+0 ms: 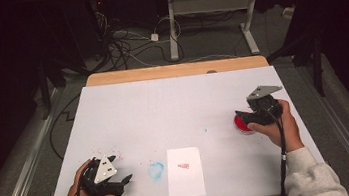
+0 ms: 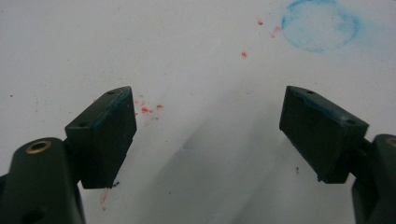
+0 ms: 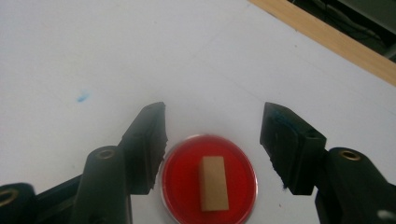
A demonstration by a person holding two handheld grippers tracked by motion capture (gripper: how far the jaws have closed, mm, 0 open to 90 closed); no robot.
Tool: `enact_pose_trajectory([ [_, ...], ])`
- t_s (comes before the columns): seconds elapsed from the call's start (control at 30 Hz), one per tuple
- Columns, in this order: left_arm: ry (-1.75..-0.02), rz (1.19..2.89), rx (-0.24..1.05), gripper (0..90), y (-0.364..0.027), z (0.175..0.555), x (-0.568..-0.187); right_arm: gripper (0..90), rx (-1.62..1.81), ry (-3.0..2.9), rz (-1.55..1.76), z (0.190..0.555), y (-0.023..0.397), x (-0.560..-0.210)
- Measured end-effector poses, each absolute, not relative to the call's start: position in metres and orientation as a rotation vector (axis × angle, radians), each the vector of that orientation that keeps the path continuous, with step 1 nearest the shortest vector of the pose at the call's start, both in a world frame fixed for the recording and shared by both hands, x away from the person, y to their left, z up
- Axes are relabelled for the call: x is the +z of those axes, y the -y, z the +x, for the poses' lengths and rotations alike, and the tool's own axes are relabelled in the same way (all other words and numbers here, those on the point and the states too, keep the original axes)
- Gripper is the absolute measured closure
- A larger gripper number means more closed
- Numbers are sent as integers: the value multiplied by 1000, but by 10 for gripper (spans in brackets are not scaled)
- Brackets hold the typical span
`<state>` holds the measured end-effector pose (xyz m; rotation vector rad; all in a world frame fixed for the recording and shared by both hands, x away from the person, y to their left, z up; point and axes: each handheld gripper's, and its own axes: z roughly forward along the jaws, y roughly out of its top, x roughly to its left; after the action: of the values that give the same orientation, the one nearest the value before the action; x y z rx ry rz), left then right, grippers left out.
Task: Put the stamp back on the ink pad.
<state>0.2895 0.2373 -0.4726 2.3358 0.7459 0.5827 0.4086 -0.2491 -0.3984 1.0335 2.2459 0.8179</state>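
Observation:
A round red ink pad (image 3: pixel 208 179) lies on the white table cover at the right, and a small tan stamp block (image 3: pixel 214 183) stands in its middle. My right gripper (image 3: pixel 212 130) hovers just above it, open, with the jaws spread either side of the pad (image 1: pixel 241 122). A white paper sheet (image 1: pixel 185 172) with a small red mark (image 1: pixel 184 166) lies near the front edge. My left gripper (image 1: pixel 122 181) rests low at the front left, open and with nothing in it (image 2: pixel 208 126). A smudged blue ring (image 2: pixel 321 24) lies ahead of it.
Red specks (image 2: pixel 147 109) dot the white cover (image 1: pixel 164 114) near the left gripper. A wooden table edge (image 1: pixel 176 70) runs along the back. Beyond it stand a desk frame (image 1: pixel 211 20) and tangled floor cables (image 1: pixel 125 43).

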Motion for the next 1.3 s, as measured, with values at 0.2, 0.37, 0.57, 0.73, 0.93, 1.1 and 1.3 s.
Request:
enact_pose_trajectory([
  [0.2,-737,2332,596,182,-237,290,-472,248,870,-2156,1019,405,242,-395],
  [0.37,-751,2333,586,181,-237,290,-472,207,944,-2076,1008,401,238,-392],
  [0.57,-750,2332,585,181,-237,290,-472,178,1033,-2018,982,395,238,-389],
  [0.73,-751,2333,586,181,-237,289,-472,176,1109,-1995,949,385,238,-389],
  [0.93,-738,2334,599,181,-237,290,-471,180,1098,-2008,895,375,233,-390],
  [1.1,-740,2328,599,181,-238,289,-471,169,1115,-1972,852,366,230,-389],
  [1.3,-748,2328,589,181,-238,288,-471,168,1123,-1964,811,353,228,-389],
])
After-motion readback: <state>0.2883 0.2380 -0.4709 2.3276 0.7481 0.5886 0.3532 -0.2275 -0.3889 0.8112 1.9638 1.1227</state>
